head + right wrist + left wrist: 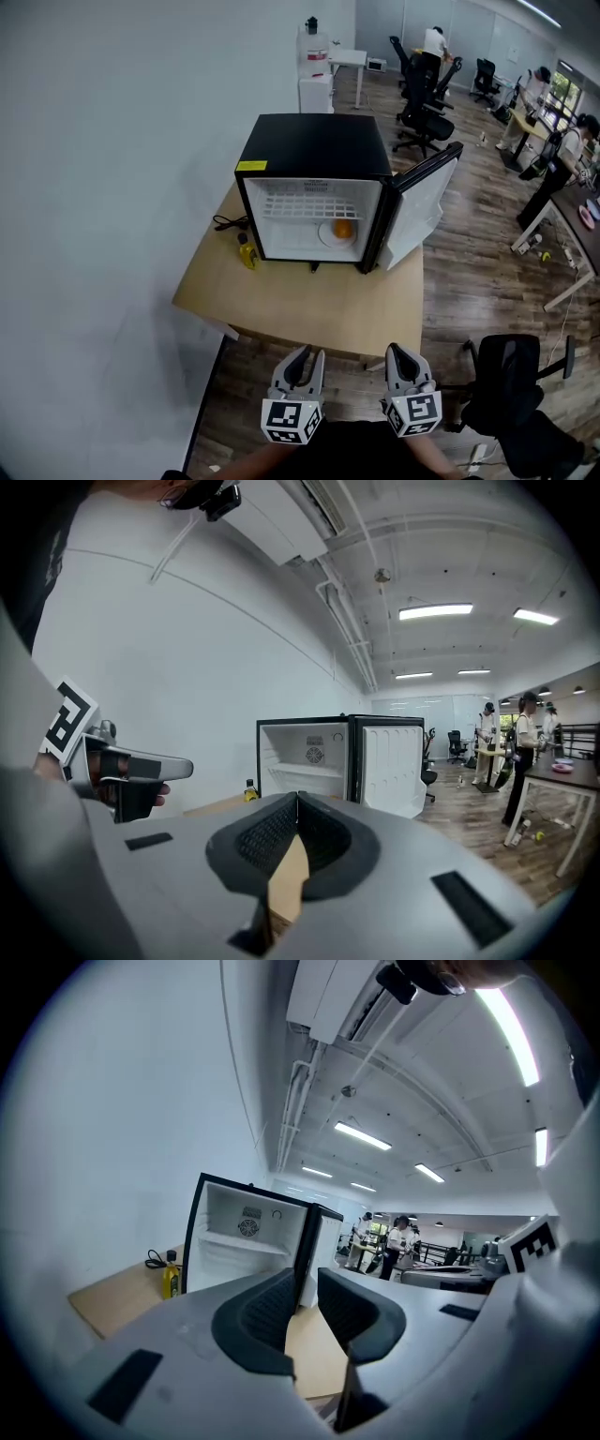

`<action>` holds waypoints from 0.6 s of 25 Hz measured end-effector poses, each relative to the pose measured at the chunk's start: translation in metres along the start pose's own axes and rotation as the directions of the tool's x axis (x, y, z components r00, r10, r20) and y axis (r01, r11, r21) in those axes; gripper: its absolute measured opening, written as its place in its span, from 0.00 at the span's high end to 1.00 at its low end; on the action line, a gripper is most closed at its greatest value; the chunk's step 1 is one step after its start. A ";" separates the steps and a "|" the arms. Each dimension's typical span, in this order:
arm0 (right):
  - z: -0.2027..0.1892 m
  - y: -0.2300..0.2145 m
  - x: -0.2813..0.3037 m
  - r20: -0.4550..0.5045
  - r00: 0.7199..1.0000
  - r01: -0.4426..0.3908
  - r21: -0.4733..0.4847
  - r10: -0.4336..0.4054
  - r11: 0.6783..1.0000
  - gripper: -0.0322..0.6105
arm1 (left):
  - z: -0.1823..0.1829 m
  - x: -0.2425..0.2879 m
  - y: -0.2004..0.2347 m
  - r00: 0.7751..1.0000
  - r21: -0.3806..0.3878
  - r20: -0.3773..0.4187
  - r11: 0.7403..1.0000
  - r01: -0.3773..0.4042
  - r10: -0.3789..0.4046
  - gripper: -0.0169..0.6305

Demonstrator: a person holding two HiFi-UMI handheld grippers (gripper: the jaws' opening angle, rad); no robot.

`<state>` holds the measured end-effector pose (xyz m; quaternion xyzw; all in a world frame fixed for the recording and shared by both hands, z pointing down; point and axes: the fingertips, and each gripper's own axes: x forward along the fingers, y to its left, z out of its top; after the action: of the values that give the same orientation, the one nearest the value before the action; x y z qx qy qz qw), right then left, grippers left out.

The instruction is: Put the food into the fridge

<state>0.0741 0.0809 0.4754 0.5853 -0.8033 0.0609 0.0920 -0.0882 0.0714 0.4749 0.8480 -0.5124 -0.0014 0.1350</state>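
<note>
A black mini fridge [314, 150] stands on a wooden table [309, 300], and its door [422, 202] swings open to the right. Inside, an orange [343, 228] lies on a white plate [328, 236] below a wire shelf. Both grippers hang short of the table's near edge, well away from the fridge. My left gripper [302, 358] shows a narrow gap between its jaws in the left gripper view [307, 1293], with nothing in it. My right gripper [397, 354] has its tips meeting [297, 803] and holds nothing. The fridge [309, 757] faces both gripper cameras.
A small yellow bottle [247, 251] and a black cable lie on the table by the fridge's left side. A black office chair [511, 375] stands at my right. A white wall runs along the left. Desks, chairs and people fill the room behind.
</note>
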 end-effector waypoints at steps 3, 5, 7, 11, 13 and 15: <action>0.014 -0.016 -0.020 0.051 0.998 0.029 0.037 -0.031 0.999 0.86 | 0.010 -0.004 -0.010 1.000 -0.001 0.018 1.000 0.001 -0.001 0.93; 0.025 -0.026 -0.034 0.082 0.996 0.039 0.029 -0.041 0.999 0.86 | 0.013 -0.004 -0.020 1.000 0.004 0.019 1.000 0.019 -0.019 0.94; 0.033 -0.032 -0.045 0.095 0.995 0.040 0.010 -0.041 0.999 0.86 | 0.013 -0.003 -0.031 0.999 0.000 0.010 0.999 0.038 -0.038 0.94; 0.033 -0.037 -0.063 0.101 0.995 0.019 0.007 -0.019 1.000 0.86 | 0.018 -0.004 -0.039 1.000 0.009 0.008 1.000 0.025 -0.025 0.94; 0.031 -0.044 -0.070 0.098 0.995 0.023 -0.004 -0.022 1.000 0.86 | 0.018 -0.005 -0.044 1.000 0.025 0.014 1.000 0.007 -0.008 0.94; 0.031 -0.050 -0.074 0.090 0.996 0.030 -0.013 -0.029 0.999 0.86 | 0.018 -0.007 -0.049 1.000 0.026 0.016 1.000 -0.010 0.009 0.94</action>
<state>0.1415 0.1279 0.4289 0.5987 -0.7982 0.0276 0.0610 -0.0515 0.0950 0.4456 0.8472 -0.5176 -0.0010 0.1198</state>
